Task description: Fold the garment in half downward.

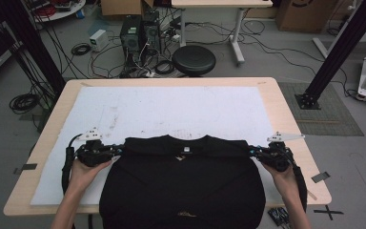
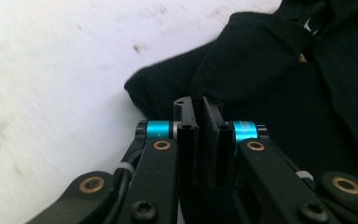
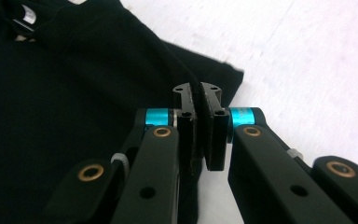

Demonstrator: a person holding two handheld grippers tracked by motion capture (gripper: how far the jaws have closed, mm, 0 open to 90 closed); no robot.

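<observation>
— Two grips, one at each end: my left gripper (image 1: pixel 116 151) is clenched on the left end of the black cotton T-shirt (image 1: pixel 181 186), and my right gripper (image 1: pixel 252 151) is clenched on the right end, cloth pinched between the jaws of both.

— Where does the shirt lie?

— On the near half of the white foam mat (image 1: pixel 171 112) that covers the wooden table (image 1: pixel 286 119), collar and label toward the far side, hem hanging over the near edge. The folded top band runs left to right, straight between my two sets of fingers, so its long axis is across the table.

— Which hand is nearer?

— Neither; each already holds its own corner. I judge the next move is a fold or drag along the near-far line.

— Room?

— Plenty of bare mat beyond the collar; little on the near side.
</observation>
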